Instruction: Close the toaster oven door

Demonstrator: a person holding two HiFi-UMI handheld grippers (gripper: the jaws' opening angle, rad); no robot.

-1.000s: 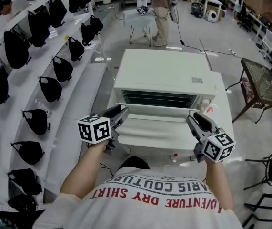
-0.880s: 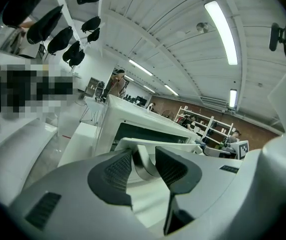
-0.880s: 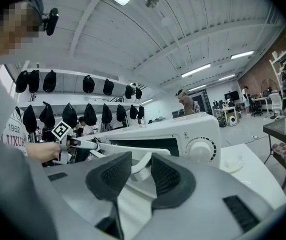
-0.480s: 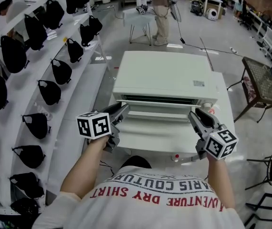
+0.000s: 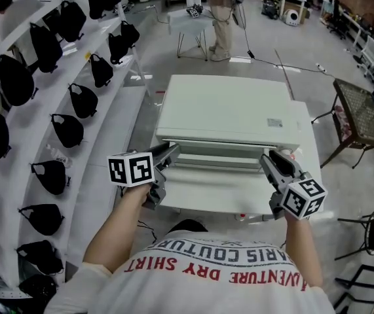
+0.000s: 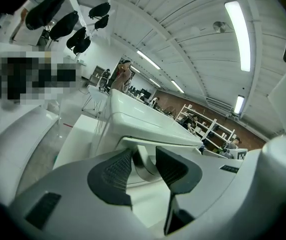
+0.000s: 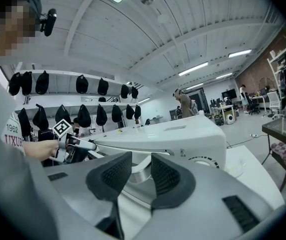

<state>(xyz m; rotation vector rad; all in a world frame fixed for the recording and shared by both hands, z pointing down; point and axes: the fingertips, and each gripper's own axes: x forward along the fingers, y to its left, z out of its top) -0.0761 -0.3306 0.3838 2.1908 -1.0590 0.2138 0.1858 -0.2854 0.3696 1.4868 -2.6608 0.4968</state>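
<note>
Toaster oven point(image 5: 229, 110) sits on a white worktop point(image 5: 206, 200). Its door point(image 5: 216, 162) is tipped up nearly upright, almost shut against the front. Left gripper point(image 6: 143, 153) is at the left end of the door handle point(image 7: 138, 174), right gripper point(image 7: 140, 158) at the right end. Both sets of jaws are clamped on it, with the handle's curved end pinched between the ribbed pads.

Black bags point(image 5: 69, 131) on white shelves point(image 5: 111, 142), mesh side table point(image 5: 360, 113), standing person point(image 5: 223, 25)
</note>
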